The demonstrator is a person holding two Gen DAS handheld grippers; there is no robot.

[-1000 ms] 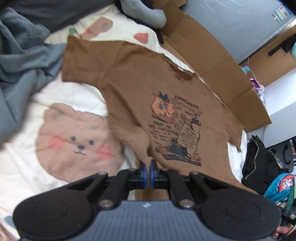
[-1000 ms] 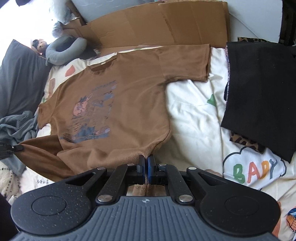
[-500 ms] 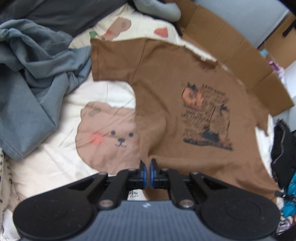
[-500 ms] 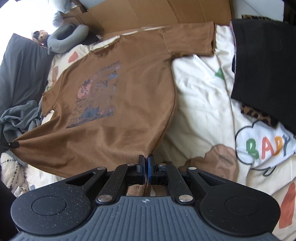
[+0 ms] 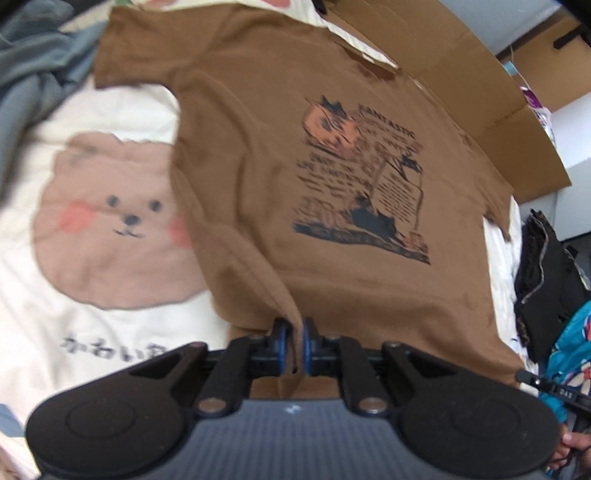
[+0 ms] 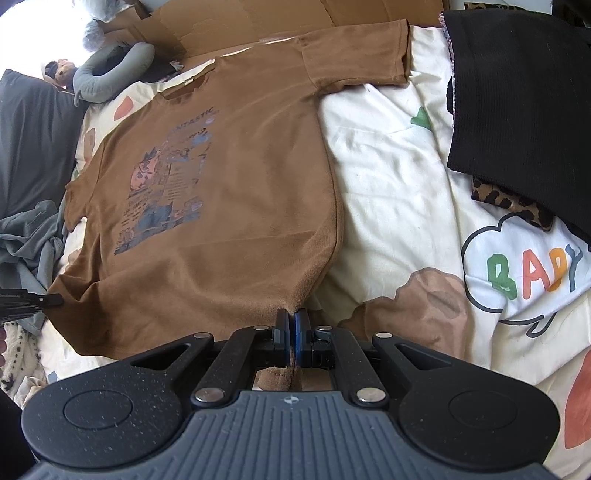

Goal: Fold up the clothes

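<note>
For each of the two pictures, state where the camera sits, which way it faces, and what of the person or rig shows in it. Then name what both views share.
Left wrist: on the left gripper, facing down along its fingers at the brown T-shirt hem between the opening jaws; fingertips lower right.
Right wrist: on the right gripper, facing down at the other hem corner, clamped; the left gripper's tip at the left edge.
Shared: the T-shirt print, cartoon bedsheet, cardboard, black garment.

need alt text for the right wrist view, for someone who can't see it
The right tongs pinch the bottom hem corner of a brown t-shirt spread print side up on a cream cartoon bedsheet. A black garment lies over leopard-print cloth at upper right. Grey clothes are bunched at the left edge.
</note>
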